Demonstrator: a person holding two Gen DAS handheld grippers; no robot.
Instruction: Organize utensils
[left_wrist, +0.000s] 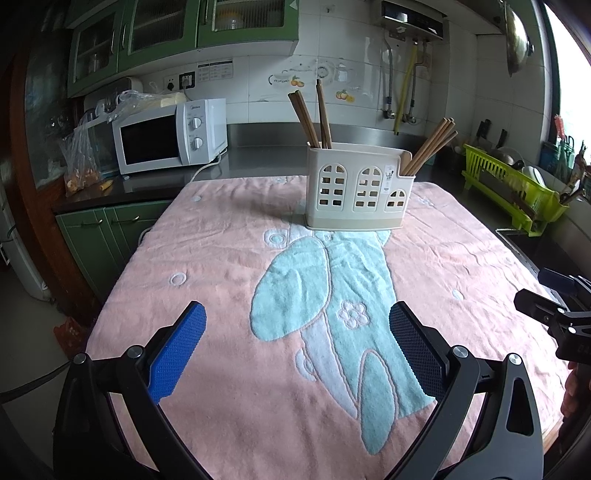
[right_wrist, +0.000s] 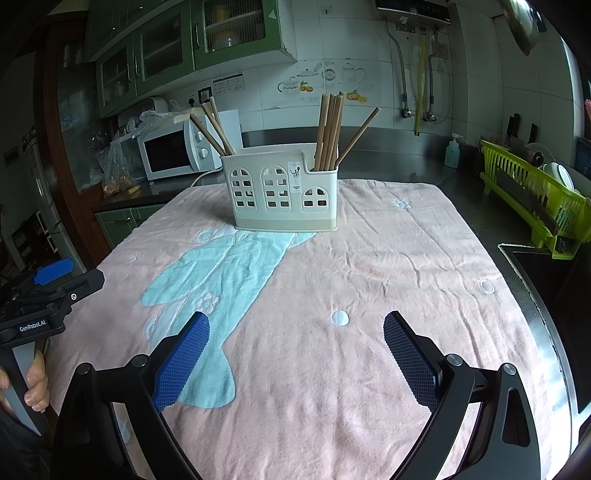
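Note:
A cream utensil holder (left_wrist: 360, 188) (right_wrist: 284, 192) with window cut-outs stands upright at the far side of a pink and teal towel (left_wrist: 229, 288) (right_wrist: 388, 277). Wooden chopsticks stand in its left compartment (left_wrist: 314, 118) (right_wrist: 212, 127) and in its right compartment (left_wrist: 430, 146) (right_wrist: 332, 129). My left gripper (left_wrist: 297, 314) is open and empty, low over the near part of the towel. My right gripper (right_wrist: 297, 323) is open and empty, also over the near part of the towel. Both are well short of the holder.
A white microwave (left_wrist: 166, 136) (right_wrist: 173, 151) sits on the counter at the back left. A green dish rack (left_wrist: 517, 188) (right_wrist: 535, 192) stands at the right beside a sink (right_wrist: 546, 295). Each gripper shows at the other view's edge (left_wrist: 554, 314) (right_wrist: 44, 295).

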